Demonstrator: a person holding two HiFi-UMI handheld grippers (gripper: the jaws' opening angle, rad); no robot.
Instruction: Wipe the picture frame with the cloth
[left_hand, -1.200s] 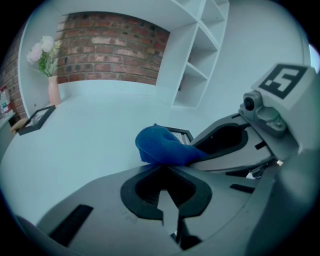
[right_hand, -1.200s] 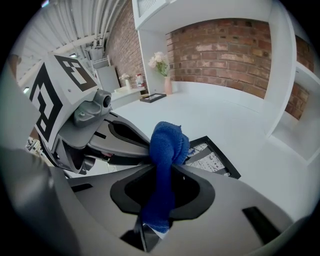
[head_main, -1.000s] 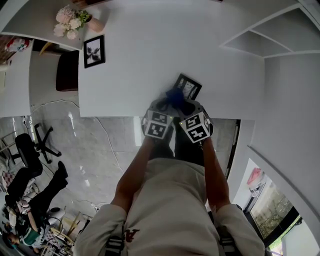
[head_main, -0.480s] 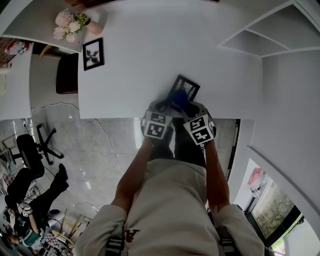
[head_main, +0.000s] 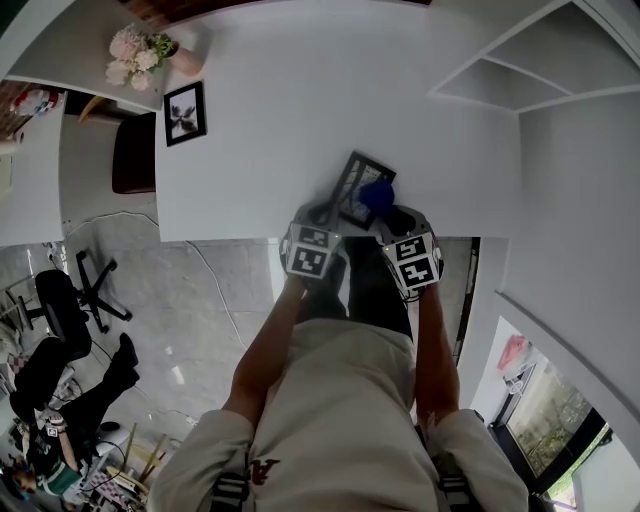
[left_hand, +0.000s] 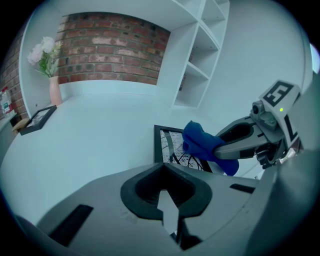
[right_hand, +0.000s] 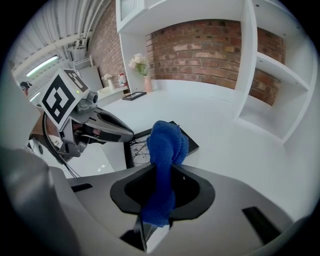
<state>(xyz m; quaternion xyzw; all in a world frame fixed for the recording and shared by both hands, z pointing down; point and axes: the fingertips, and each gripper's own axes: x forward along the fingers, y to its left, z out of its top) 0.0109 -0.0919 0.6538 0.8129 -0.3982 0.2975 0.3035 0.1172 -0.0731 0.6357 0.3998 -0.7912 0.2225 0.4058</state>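
Two grippers meet over a black picture frame (head_main: 350, 180) lying near the front edge of the white table (head_main: 280, 120). The right gripper (head_main: 396, 214) has its fingers clamped on a blue cloth (head_main: 377, 194). The bunched end of the cloth bulges past the tips, over the right part of the frame's glass. The left gripper (head_main: 322, 213) is at the frame's near left corner. Its fingers are drawn together with nothing seen between them, and I cannot tell whether they touch the frame. Well apart, at the table's far left, a second small frame (head_main: 187, 112) sits near a vase of pink flowers (head_main: 140, 50).
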